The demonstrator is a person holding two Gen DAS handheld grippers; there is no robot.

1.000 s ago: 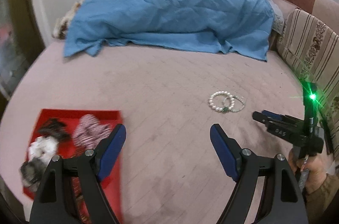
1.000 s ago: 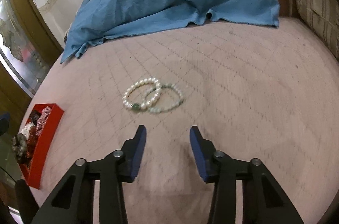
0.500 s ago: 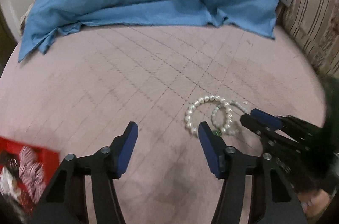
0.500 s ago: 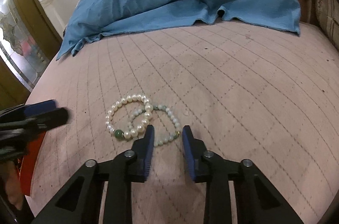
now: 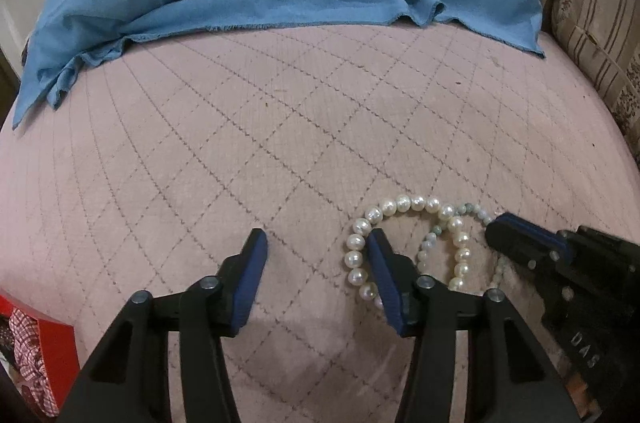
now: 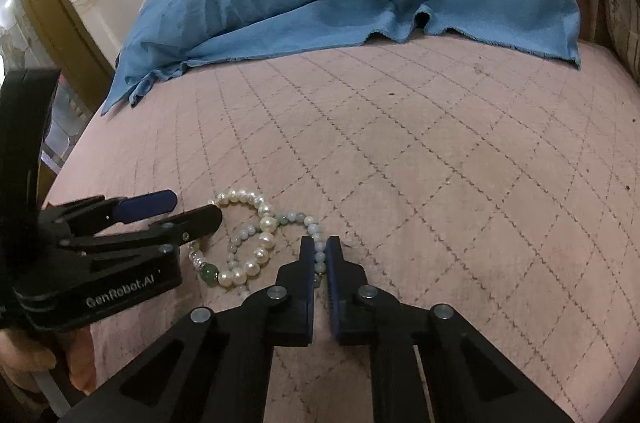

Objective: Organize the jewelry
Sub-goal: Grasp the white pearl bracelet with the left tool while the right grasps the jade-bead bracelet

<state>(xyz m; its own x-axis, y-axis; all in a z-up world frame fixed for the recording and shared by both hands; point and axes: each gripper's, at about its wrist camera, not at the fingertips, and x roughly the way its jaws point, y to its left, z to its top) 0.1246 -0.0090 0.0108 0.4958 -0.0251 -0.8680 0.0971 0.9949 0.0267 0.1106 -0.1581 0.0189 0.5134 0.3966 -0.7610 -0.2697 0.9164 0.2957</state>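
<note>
Now both grippers are down at the two overlapping bracelets, where a second ago they hung back with a clear gap to them. The right gripper (image 6: 319,255) has narrowed from half-spread to nearly closed — its pads pinch the far arc of the pale green bracelet (image 6: 298,217), apparently with beads between them, though the contact itself is partly hidden. The left gripper (image 5: 316,247) has swung right across the quilted bed (image 5: 280,127) and stands released, jaws spread; its right finger rests inside the pearl bracelet (image 5: 400,203), so that only the near-left arc of pearls lies between the jaws.

Meaning for the task: one bracelet is probably secured, the other bracketed but not gripped. Both lie near the front edge of the bed, and the red box (image 5: 56,355) sits at the front-left corner, well apart.

Legible writing:
- "GenRobot.AI" — on the left gripper body, right wrist view.
- "DAS" — on the right gripper body, left wrist view.
</note>
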